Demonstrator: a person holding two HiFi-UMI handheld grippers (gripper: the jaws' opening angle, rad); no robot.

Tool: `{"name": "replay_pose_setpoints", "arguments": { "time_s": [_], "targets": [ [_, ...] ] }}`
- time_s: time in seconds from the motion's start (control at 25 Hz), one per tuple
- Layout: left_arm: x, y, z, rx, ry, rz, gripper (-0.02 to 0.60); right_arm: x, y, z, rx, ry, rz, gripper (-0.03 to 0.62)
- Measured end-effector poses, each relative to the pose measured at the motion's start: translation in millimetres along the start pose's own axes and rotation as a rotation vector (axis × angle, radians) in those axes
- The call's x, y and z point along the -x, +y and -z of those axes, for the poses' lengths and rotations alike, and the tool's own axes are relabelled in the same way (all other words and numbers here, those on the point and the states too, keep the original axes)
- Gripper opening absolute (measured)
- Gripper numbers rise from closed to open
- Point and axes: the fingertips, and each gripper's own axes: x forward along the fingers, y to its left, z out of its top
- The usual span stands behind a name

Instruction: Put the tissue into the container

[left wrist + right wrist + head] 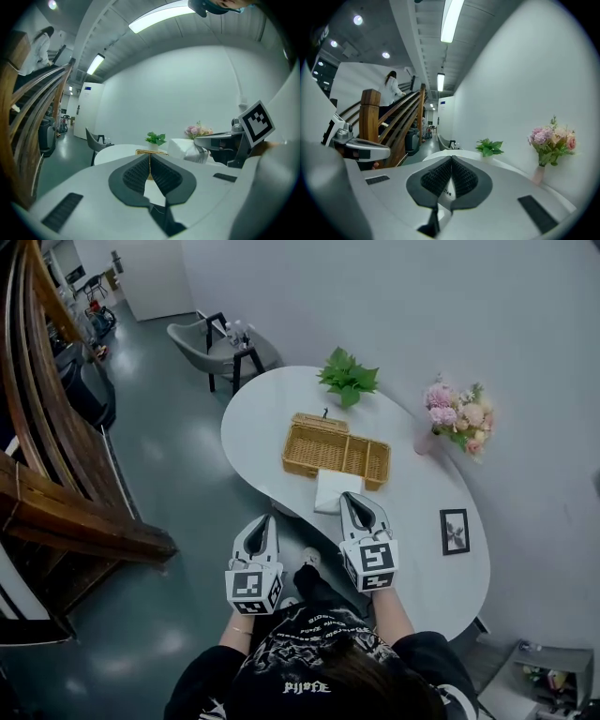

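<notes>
My right claw (351, 497) (451, 159) is pinched shut on the tissue (330, 491) (446, 191) pack's near edge. The container (302, 469) is just ahead of it, on the table (422, 512). My left claw (266, 519) (150, 157) is closed and empty, off the table edge to its left.

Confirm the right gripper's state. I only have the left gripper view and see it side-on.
Observer: In its own view the right gripper is shut, with the white printed tissue pack between its pads.
Operator: Basket free?
Observer: Head view shows the wicker basket has two compartments, both empty.
Operator: Where is my gripper relative to the table?
Observer: The left gripper sits just short of the table at its near edge, left of the pack.
</notes>
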Motion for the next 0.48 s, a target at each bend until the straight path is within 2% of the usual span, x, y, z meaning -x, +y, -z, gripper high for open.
{"name": "replay_pose_setpoints", "arguments": {
  "time_s": [0.48],
  "targets": [
    [-82.8, 15.6, -22.8, -0.020, 0.028, -0.021, 0.025, -77.9, -44.5, -14.2, -0.036, -0.002, -0.025, 0.023]
  ]
}}
